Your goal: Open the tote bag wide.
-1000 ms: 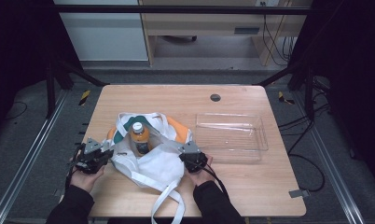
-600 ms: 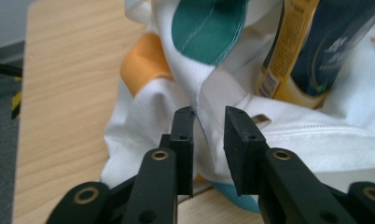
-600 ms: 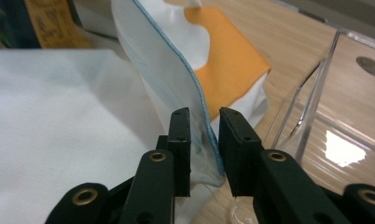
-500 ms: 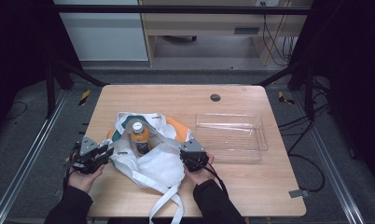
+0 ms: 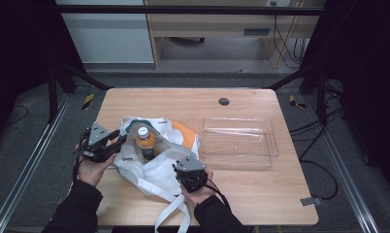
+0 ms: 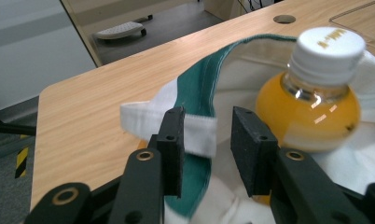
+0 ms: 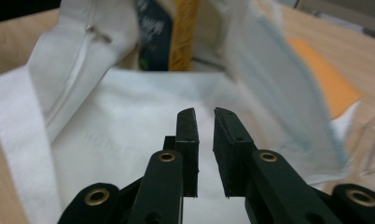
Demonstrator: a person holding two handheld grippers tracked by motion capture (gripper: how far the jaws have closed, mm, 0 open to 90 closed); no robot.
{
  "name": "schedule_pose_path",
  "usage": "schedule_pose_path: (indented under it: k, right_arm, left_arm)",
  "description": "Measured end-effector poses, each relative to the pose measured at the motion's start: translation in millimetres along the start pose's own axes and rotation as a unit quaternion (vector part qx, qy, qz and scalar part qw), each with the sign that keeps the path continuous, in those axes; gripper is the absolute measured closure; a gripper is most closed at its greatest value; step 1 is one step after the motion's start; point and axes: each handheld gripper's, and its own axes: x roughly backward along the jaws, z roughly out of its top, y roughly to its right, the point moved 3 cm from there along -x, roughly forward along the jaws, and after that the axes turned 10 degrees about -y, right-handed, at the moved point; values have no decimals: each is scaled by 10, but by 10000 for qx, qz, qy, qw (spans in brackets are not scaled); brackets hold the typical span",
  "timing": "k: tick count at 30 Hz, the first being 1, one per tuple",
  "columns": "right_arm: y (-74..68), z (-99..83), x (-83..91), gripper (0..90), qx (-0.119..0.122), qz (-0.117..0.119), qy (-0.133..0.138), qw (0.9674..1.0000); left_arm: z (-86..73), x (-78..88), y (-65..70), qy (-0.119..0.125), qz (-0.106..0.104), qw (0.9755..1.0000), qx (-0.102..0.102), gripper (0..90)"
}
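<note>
Raised, left hand-held gripper (image 6: 206, 140) gapes around bag's woven hem (image 6: 195, 135); right (image 7: 205, 149) narrow, empty.

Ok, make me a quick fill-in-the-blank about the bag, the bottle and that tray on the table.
1. The bottle of orange drink stands inside the white ____.
2. The bottle's cap is ____ in colour.
3. The clear plastic tray holds ____.
4. The strap lies between the jaws of the ____ gripper.

Missing words: bag; white; nothing; left

A white cloth bag (image 5: 156, 160) with green-trimmed rim lies open on the table, an orange juice bottle (image 5: 145, 143) upright inside.
</note>
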Motion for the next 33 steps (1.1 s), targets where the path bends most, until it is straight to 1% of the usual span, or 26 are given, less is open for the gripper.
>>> schedule_pose_path:
  k: [1,2,3,4,6,7,8,9,10,12,14,18,19,20,22,23,26,28,30,31,32,33]
  right_arm:
    - [0,0,0,801,0,0,0,10000]
    - [-89,-48,-53,807,46,106,-97,9999]
    - [-126,-68,-78,812,79,149,-168,9997]
    - [-126,-68,-78,812,79,149,-168,9997]
    - [-178,-110,-130,826,123,216,-234,9994]
    - [-192,-130,-150,832,91,252,-290,9992]
    - [-206,-165,-183,848,59,301,-373,9988]
    - [-206,-165,-183,848,59,301,-373,9988]
    - [-213,-184,-198,859,62,324,-439,9985]
    - [-229,-220,-223,878,58,375,-508,9980]
    - [-245,-247,-248,894,119,394,-598,9974]
    - [-273,-282,-294,900,185,467,-771,9958]
    - [-279,-298,-311,900,190,477,-850,9951]
    - [-282,-313,-324,900,229,486,-808,9953]
    - [-299,-317,-323,900,225,493,-802,9953]
    - [-299,-317,-323,900,225,493,-802,9953]
    - [-303,-310,-330,900,200,695,-807,9941]
    - [-310,-310,-327,900,212,708,-817,9939]
    - [-326,-314,-326,900,309,654,-790,9942]
    - [-326,-314,-326,900,309,654,-790,9942]
    - [-327,-314,-325,900,320,670,-794,9941]
    - [-327,-314,-325,900,320,670,-794,9941]
  left_arm:
    - [33,-35,9,-15,-9,10000,-26,653]
    - [63,-67,23,-24,-21,10000,-56,668]
    - [92,-98,40,-24,-26,9999,-101,672]
    - [118,-127,58,-26,-26,9999,-139,672]
    - [170,-194,90,-52,0,9999,-165,685]
    - [185,-216,96,-69,17,9999,-156,711]
    - [218,-273,103,-151,117,9997,-151,746]
    - [218,-273,103,-151,117,9997,-151,785]
    - [232,-295,99,-188,170,9996,-152,785]
    - [257,-334,80,-218,191,9995,-92,846]
    - [282,-364,50,-293,184,9994,-40,866]
    - [341,-394,1,-307,202,9993,-8,876]
    - [357,-405,-9,-303,209,9993,4,877]
    - [370,-418,-22,-325,217,9992,-5,877]
    - [407,-484,-47,-317,212,9992,82,878]
    - [407,-484,-47,-317,212,9992,82,878]
    - [443,-555,-79,-317,171,9991,209,878]
    - [462,-604,-99,-344,154,9990,250,878]
    - [469,-652,-114,-380,121,9988,284,878]
    - [465,-675,-120,-392,110,9987,321,878]
    - [448,-728,-129,-454,75,9983,349,879]
    - [448,-728,-129,-454,75,9983,349,879]
